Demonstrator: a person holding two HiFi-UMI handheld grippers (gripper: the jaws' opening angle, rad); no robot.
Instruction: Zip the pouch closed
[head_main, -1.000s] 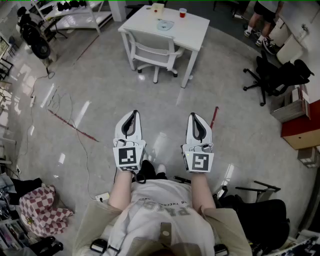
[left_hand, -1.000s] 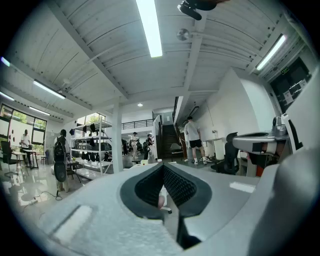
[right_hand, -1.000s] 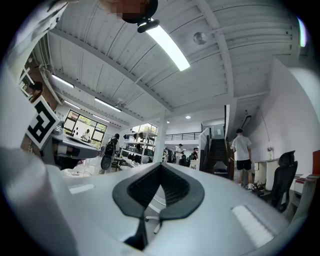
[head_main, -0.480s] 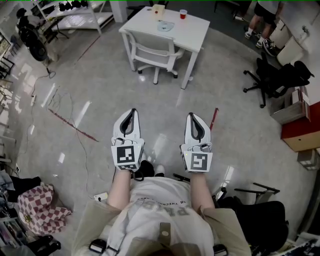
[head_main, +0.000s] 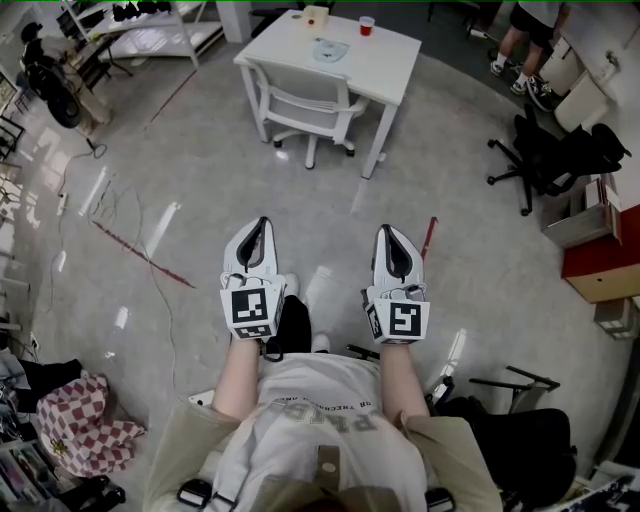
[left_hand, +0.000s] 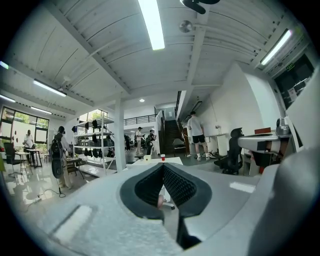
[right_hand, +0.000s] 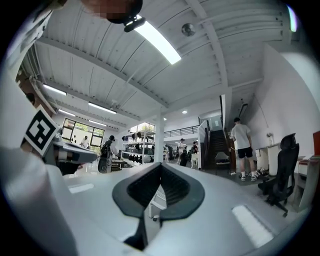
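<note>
Standing well back from the white desk (head_main: 395, 60), a person (head_main: 320, 420) holds both claws out level over the grey floor (head_main: 200, 150), pointed toward the desk. The left claw (head_main: 262, 224) is clenched: in the left gripper view its dark ridged pads (left_hand: 177, 186) meet at the tips with nothing between them. The right claw (head_main: 389, 233) is likewise clenched and empty. Both are well apart from the desk. The pouch (head_main: 329, 50), a flat pale blue thing, lies near the desk's middle, too small to tell how its zip stands. A red cup (head_main: 366, 25) stands at the desk's far edge, and a small tan box (head_main: 316, 17) sits near the desk's far left corner. A white chair (head_main: 305, 100) is drawn up to the desk's near side.
</note>
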